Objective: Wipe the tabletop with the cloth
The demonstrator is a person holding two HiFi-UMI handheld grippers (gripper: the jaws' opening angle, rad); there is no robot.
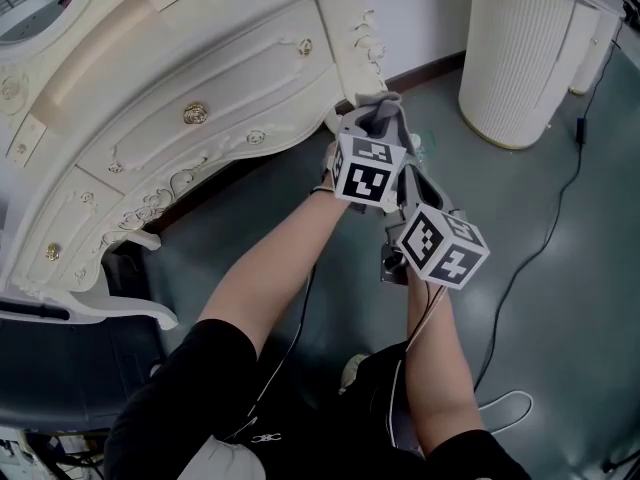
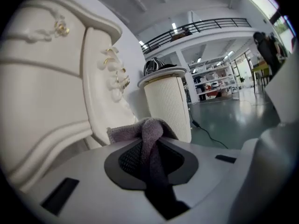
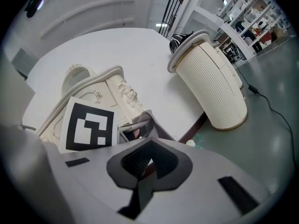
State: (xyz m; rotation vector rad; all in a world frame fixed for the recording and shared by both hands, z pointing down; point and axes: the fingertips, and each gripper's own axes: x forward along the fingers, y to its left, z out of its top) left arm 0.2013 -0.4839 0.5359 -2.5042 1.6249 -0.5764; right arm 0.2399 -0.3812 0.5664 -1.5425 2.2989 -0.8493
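Note:
A grey cloth (image 1: 388, 108) is bunched up and pinched in my left gripper (image 1: 378, 128), which is held in the air next to the right-hand corner of a cream carved dresser (image 1: 200, 98). In the left gripper view the cloth (image 2: 150, 130) folds over the shut jaws and runs down between the dark pads. My right gripper (image 3: 144, 166) is close behind and just right of the left one, its marker cube (image 1: 445, 246) lower in the head view. Its jaws are shut with nothing between them. It looks toward the left gripper's cube (image 3: 88, 125) and the cloth (image 3: 148, 121).
A tall white ribbed cylinder (image 1: 520, 48) stands on the grey-green floor at the right, beside the white wall. A black cable (image 1: 560, 198) trails over the floor near it. The dresser's drawers and gold knobs (image 1: 195, 114) fill the left. The person's knees are at the bottom.

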